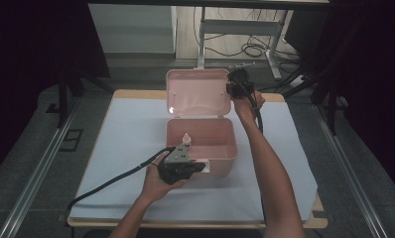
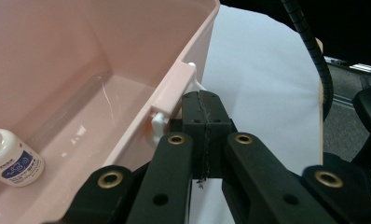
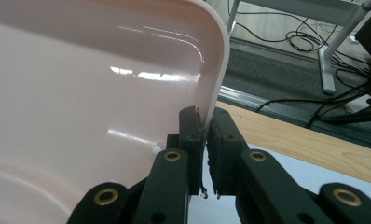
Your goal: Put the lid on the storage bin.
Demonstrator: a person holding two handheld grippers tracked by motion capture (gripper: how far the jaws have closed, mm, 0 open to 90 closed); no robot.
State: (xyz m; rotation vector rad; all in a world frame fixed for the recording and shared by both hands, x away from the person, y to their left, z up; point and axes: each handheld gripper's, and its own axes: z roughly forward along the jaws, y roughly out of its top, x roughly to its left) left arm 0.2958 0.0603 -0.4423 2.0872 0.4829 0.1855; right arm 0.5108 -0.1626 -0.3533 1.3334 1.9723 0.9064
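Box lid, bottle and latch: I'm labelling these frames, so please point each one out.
Lid (image 1: 195, 94), high view, middle of its inner face.
Bottle (image 2: 11, 161), left gripper view, on its label.
Latch (image 2: 161, 120), left gripper view, on the white clip at the box's front rim.

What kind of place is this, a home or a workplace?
Probably a workplace, such as a lab or recording room. A cloth-covered table stands on a grey floor with metal rails. Loose cables lie by a metal desk frame behind. The pink box looks like a test prop.
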